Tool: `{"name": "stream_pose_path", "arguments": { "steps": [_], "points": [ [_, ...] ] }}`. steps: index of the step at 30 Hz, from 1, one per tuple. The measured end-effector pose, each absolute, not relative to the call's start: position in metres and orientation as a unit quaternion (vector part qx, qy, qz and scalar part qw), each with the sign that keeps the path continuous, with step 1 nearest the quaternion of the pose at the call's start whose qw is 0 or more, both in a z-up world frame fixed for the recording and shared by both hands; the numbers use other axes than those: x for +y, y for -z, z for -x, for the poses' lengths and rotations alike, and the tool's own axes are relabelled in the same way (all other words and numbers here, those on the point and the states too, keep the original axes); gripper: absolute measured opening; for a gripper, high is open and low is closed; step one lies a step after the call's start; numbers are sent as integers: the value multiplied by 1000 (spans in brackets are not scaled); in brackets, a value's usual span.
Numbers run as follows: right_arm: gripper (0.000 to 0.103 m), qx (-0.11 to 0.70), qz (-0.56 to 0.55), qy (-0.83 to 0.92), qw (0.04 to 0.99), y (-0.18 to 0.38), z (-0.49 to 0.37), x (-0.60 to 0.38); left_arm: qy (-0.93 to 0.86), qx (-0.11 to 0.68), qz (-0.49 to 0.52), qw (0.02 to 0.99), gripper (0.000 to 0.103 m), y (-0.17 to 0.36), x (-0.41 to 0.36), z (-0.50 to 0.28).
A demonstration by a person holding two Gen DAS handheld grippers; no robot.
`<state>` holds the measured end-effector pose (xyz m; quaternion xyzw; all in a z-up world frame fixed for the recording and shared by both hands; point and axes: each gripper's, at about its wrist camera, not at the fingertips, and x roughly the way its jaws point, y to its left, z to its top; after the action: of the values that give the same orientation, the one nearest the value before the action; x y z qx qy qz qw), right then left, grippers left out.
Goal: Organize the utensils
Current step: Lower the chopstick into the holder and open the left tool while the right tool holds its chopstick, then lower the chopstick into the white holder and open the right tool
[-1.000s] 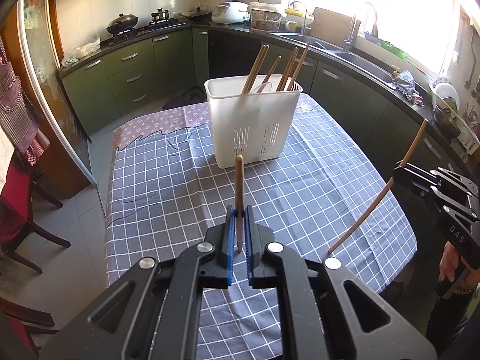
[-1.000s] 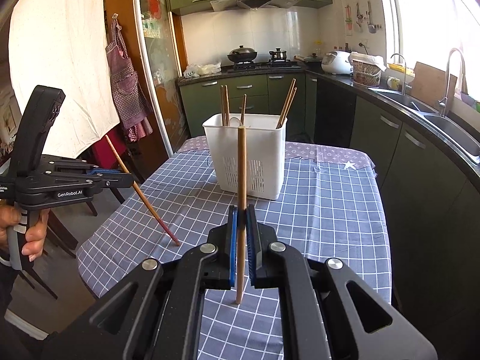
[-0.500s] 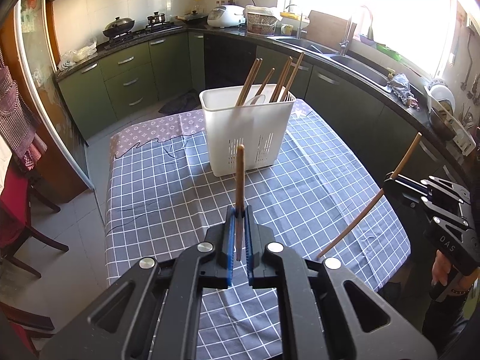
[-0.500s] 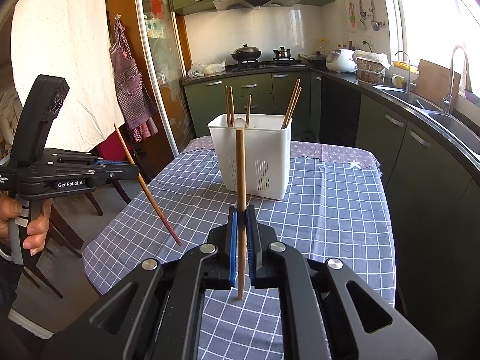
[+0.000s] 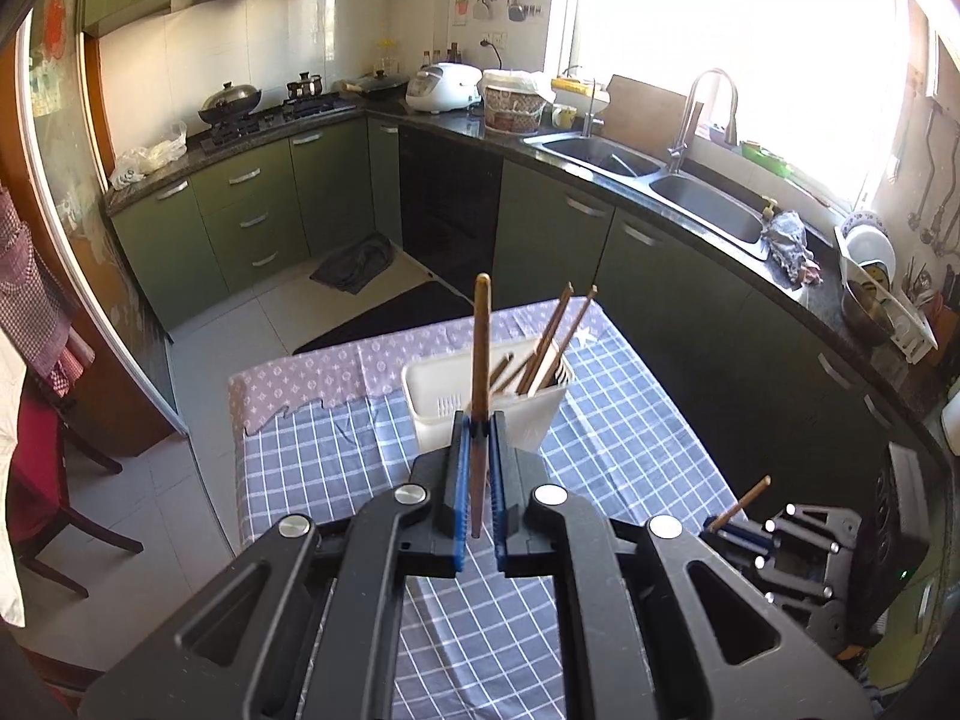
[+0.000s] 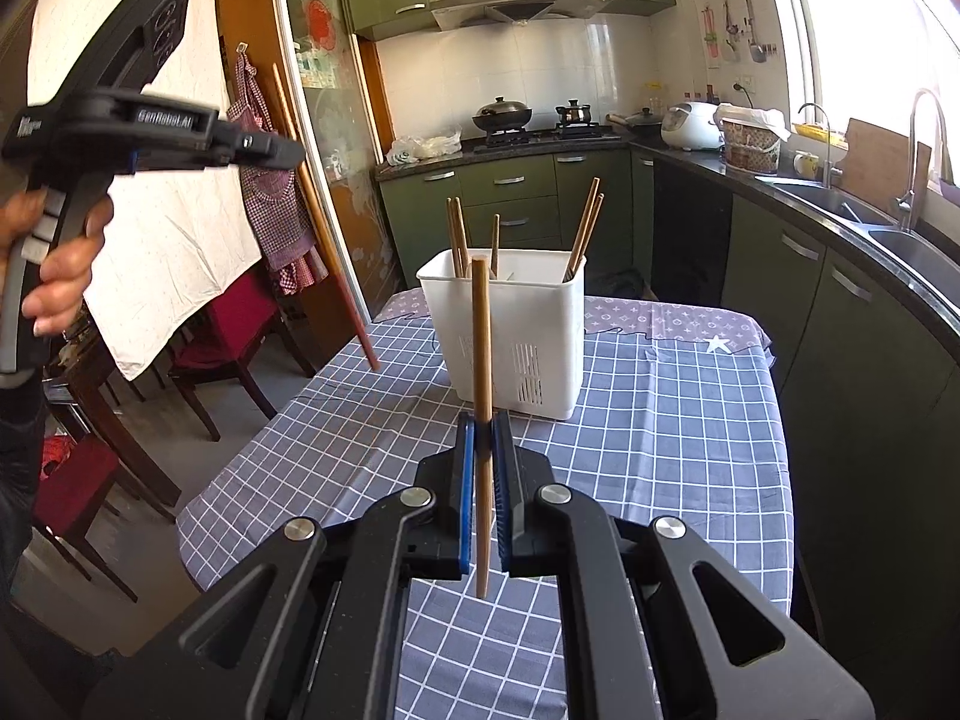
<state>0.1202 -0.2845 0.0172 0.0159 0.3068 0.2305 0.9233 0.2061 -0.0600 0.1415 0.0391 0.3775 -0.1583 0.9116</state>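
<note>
left gripper (image 5: 477,420) clamping my chopstick (image 5: 480,360), frame centre | right gripper (image 6: 483,420) clamping stick (image 6: 482,360) | holder (image 6: 510,330) sitting behind

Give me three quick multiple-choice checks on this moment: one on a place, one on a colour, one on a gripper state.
1. Where does the holder stand?
A. on the checked tablecloth
B. on the counter by the sink
C. on a red chair

2. What colour is the holder?
A. green
B. white
C. black

3. What is the right gripper doing?
A. hanging open and empty
B. shut on a spoon
C. shut on a chopstick

Answers: 1 A, the holder's base sits on the tablecloth in both views. 2 B, its walls are plain white. 3 C, the blue pads clamp a chopstick that stands upright; the left gripper likewise holds its own chopstick.
</note>
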Motion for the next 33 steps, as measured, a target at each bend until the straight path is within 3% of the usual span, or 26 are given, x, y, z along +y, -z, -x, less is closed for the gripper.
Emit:
{"name": "stream_pose_path", "arguments": {
  "steps": [8, 22, 24, 26, 28, 33],
  "points": [
    [7, 307, -25, -232, 923, -18, -124, -298, 123, 344, -43, 930, 6, -172, -77, -269],
    [7, 282, -29, -244, 927, -52, -133, -297, 125, 440, -55, 887, 8, -71, -75, -305],
    [7, 273, -27, -243, 931, -63, -138, -295, 135, 432, -46, 891, 12, -74, -69, -295],
    [7, 259, -27, -244, 934, -78, -144, -293, 140, 409, -43, 901, 30, -83, -62, -280],
    [7, 242, -30, -243, 939, -97, -152, -293, 140, 379, -43, 914, 39, -93, -56, -262],
    [7, 182, -45, -213, 959, -145, -176, -294, 134, 322, -34, 937, 50, -101, -38, -213]
  ]
}}
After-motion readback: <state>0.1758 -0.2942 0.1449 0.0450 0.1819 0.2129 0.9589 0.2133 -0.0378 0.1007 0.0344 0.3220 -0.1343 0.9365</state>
